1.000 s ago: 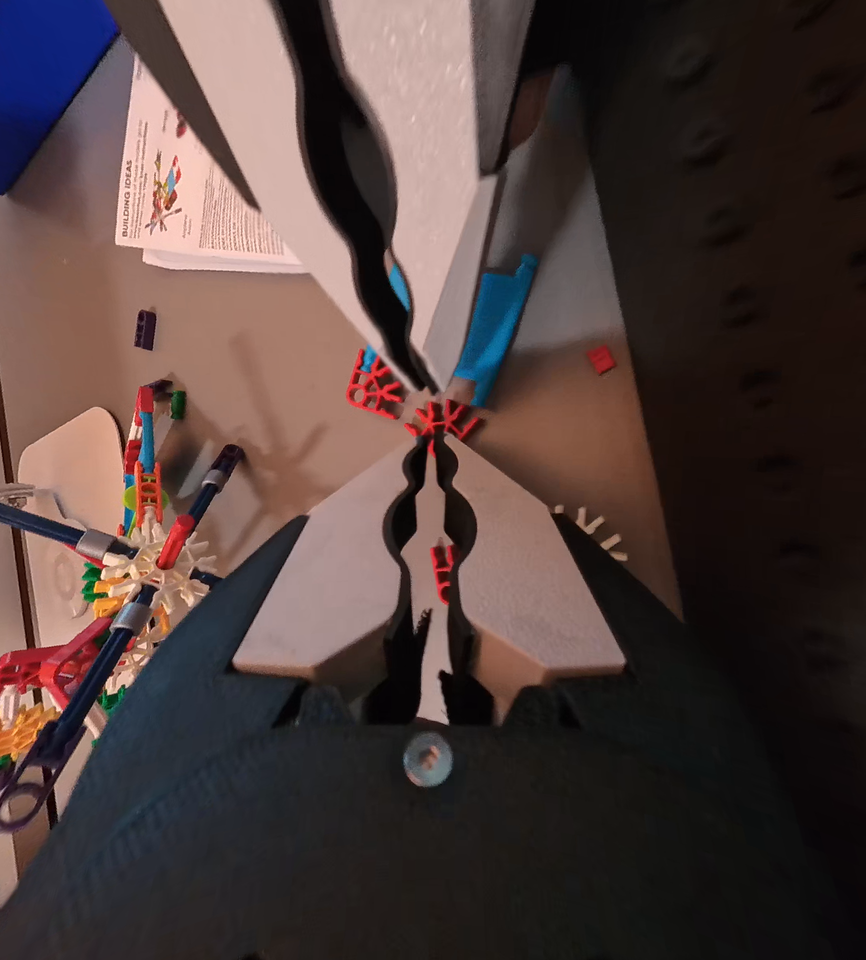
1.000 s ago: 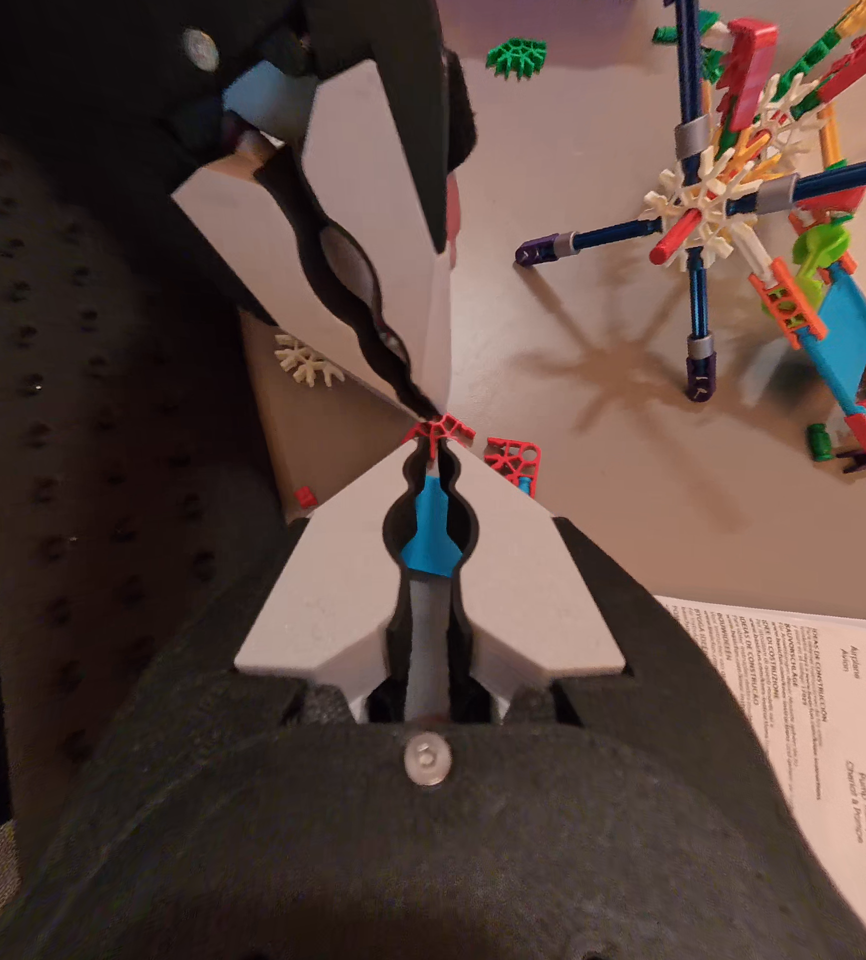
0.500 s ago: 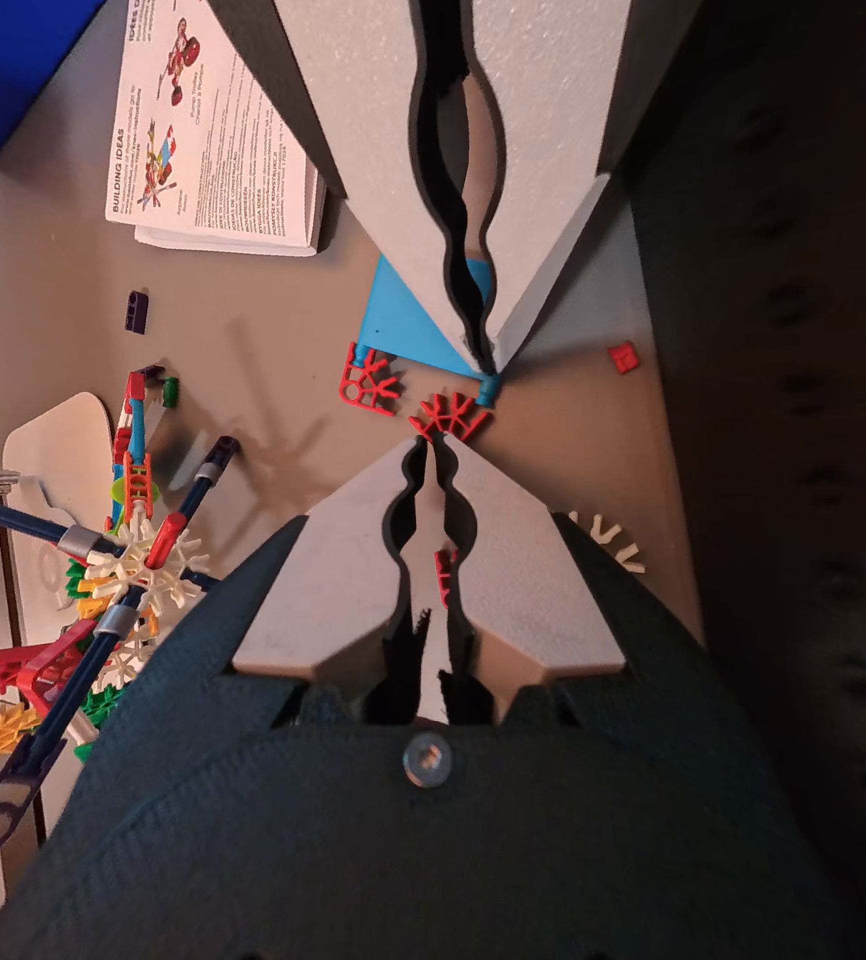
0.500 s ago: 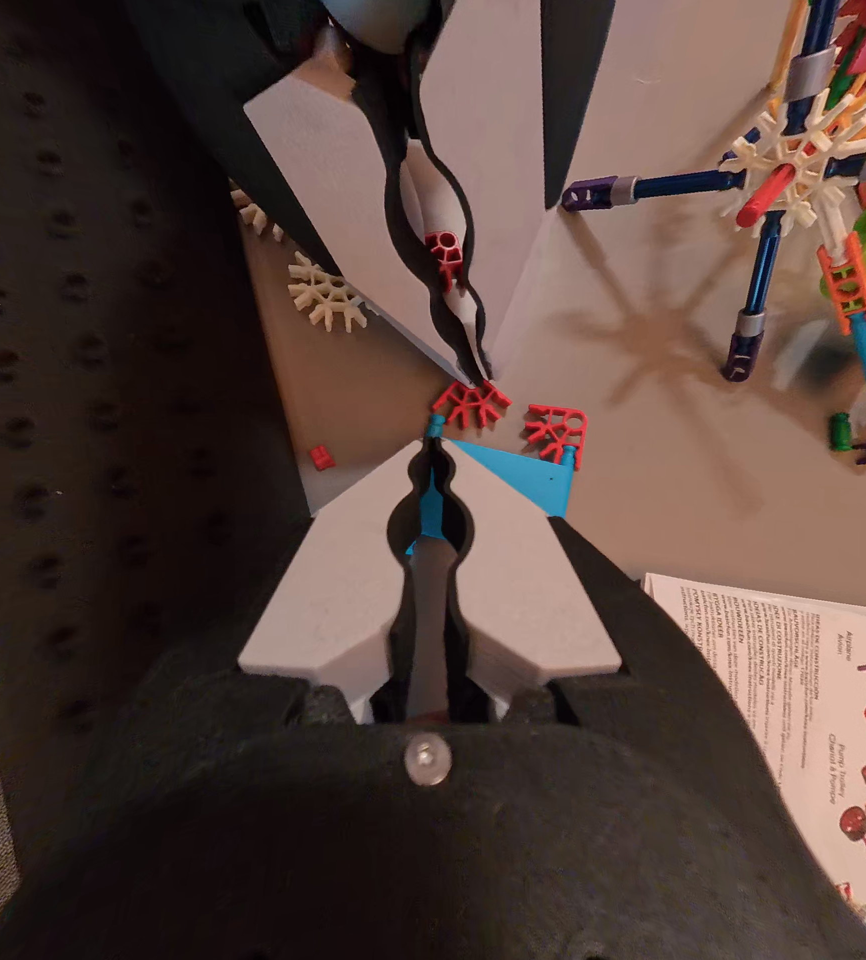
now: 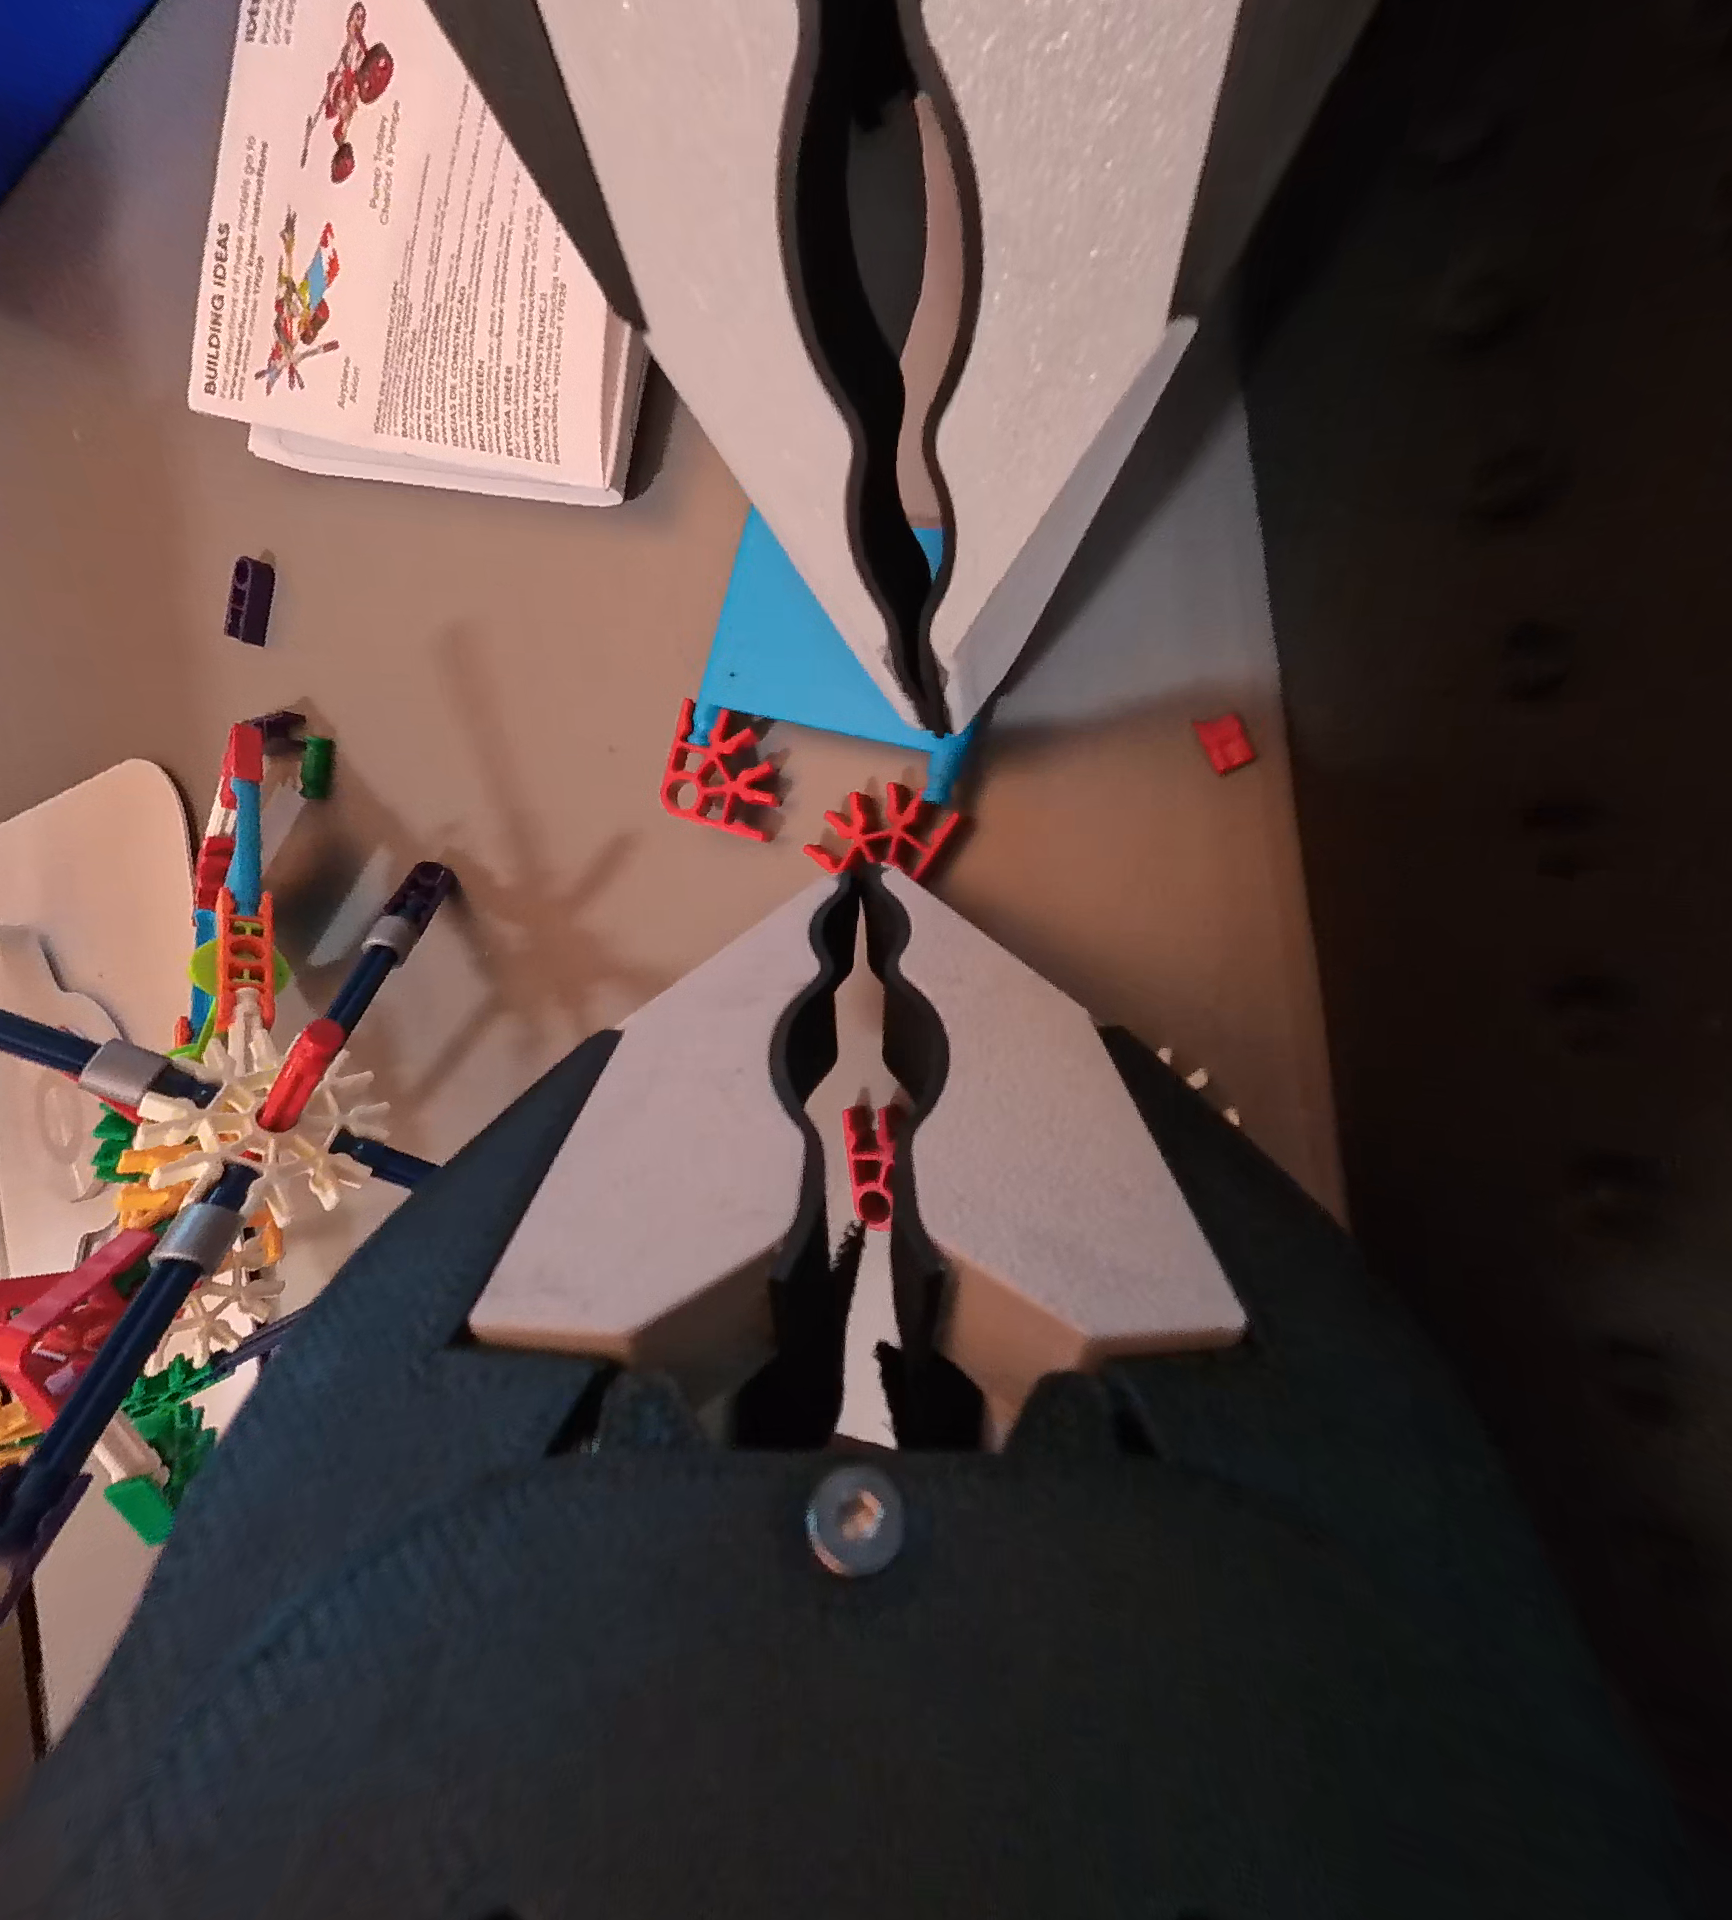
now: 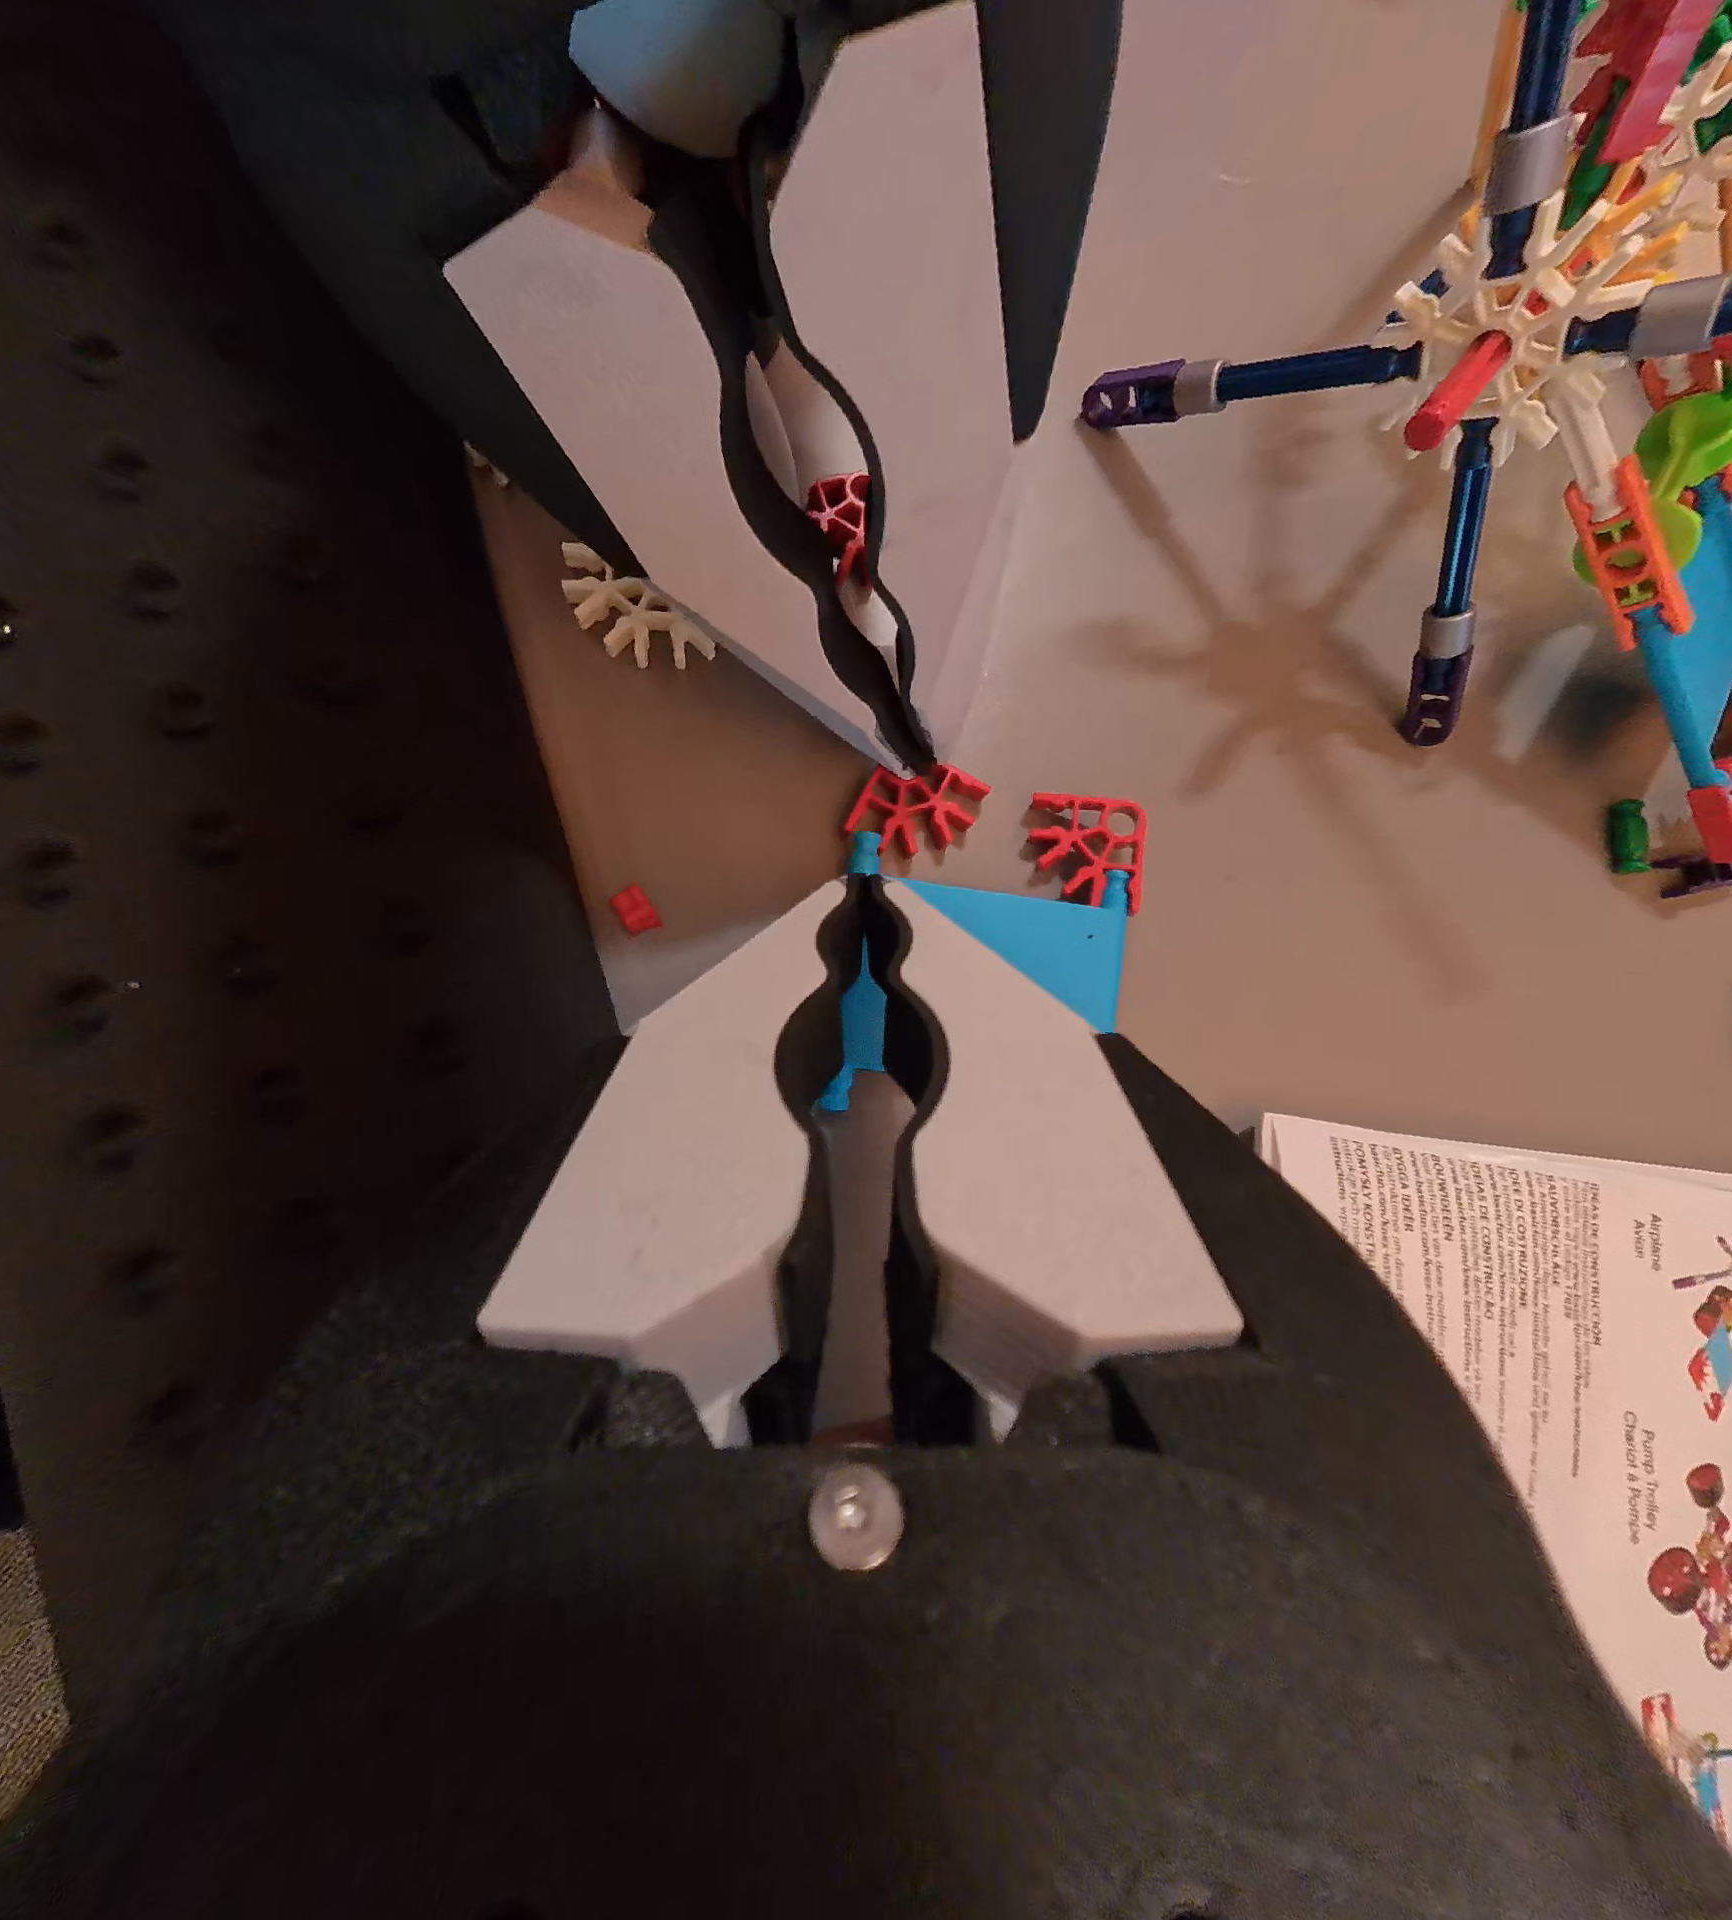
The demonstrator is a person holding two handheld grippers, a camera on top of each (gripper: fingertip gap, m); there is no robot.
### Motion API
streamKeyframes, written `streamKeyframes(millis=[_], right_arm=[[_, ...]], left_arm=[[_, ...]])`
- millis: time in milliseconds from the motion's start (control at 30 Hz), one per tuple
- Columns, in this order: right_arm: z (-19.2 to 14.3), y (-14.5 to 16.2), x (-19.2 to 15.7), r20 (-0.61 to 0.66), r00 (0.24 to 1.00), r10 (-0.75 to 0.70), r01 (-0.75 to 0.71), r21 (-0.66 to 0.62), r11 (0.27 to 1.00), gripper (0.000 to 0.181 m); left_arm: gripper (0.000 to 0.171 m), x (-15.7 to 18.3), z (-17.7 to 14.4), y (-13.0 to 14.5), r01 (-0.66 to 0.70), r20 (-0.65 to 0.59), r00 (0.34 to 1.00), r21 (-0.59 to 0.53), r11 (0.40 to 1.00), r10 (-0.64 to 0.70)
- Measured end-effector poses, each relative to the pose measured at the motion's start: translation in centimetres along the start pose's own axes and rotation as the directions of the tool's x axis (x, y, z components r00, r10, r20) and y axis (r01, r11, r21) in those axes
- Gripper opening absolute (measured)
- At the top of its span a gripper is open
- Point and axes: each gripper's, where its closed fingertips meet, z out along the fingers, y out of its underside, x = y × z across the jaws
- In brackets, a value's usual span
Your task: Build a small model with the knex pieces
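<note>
red connector [image 5: 883, 836] pinched at the tip of the left gripper [image 5: 860, 883], its slot right at the peg of the blue panel [image 5: 789, 655], not clearly on | right gripper [image 6: 870, 891] clamped on that panel's edge | second red connector [image 6: 1090, 844] already on the far peg, 3 o'clock in right view | toy model [image 6: 1527, 343] at 1 o'clock, booklet [image 6: 1568, 1403] at 4

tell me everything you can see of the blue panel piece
The blue panel is a thin, flat, light-blue plastic sheet with short pegs at its corners. The right gripper is shut on its edge, holding it roughly level over the tan table. One corner peg sits in a red connector; the other peg nearly meets a second red connector pinched by the left gripper. Most of the panel is hidden by gripper fingers.
</note>
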Motion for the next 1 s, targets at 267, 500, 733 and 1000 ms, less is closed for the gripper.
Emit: streamKeyframes(millis=[267,500,733,1000], right_arm=[[0.2,-0.3,-0.1,-0.003,1.000,0.007,-0.007,0.005,1.000,0.000],[0.3,0.1,-0.2,-0.002,1.000,0.004,-0.004,-0.004,1.000,0.000],[-1.5,1.4,0.6,-0.023,0.999,0.042,-0.042,-0.034,0.999,0.033],[-0.4,2.4,2.5,-0.069,0.996,0.055,-0.061,-0.089,0.994,0.084]], left_arm=[[0.000,0.1,0.0,-0.2,0.010,0.007,1.000,-0.008,1.000,-0.010],[0.000,0.4,0.0,-0.4,0.021,0.008,1.000,-0.012,1.000,-0.021],[0.010,0.2,-0.4,-0.1,0.026,0.007,1.000,-0.010,1.000,-0.026],[0.010,0.5,-0.4,-0.3,0.033,-0.016,0.999,-0.005,0.999,-0.033]])
